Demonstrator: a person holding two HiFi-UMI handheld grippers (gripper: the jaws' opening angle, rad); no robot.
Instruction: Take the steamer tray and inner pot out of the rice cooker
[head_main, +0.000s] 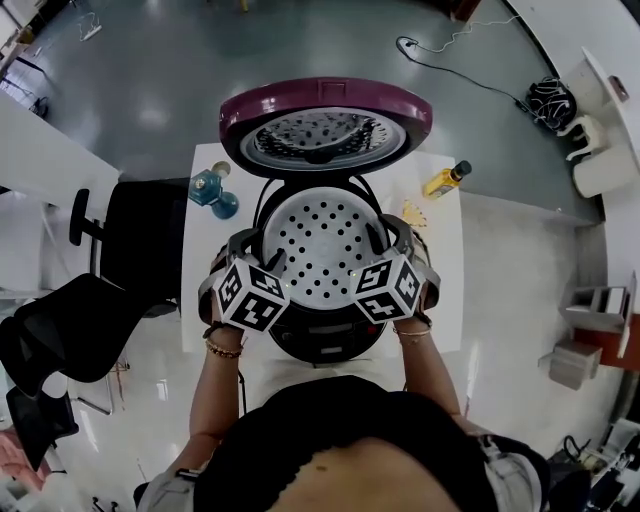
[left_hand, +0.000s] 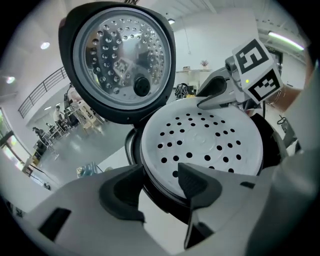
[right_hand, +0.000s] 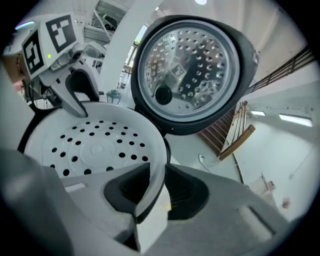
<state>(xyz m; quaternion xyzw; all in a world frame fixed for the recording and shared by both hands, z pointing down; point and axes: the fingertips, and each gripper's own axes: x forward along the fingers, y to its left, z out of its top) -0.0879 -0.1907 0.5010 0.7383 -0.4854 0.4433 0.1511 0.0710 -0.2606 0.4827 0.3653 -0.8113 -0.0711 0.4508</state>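
Steamer tray (head_main: 322, 243) seated in the open rice cooker (head_main: 325, 345) at the middle of the table (head_main: 445, 285); the inner pot is concealed beneath it. The tray's rim is pinched by the right gripper (right_hand: 157, 171) and straddled, unpressed, by the spread jaws of the left gripper (left_hand: 160, 173).

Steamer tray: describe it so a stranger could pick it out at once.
On the white table stands a black cooker, its purple lid raised. The tray is the round disc in its mouth. Unlike the lid's shiny underside, it is matt white, dotted with dark holes.
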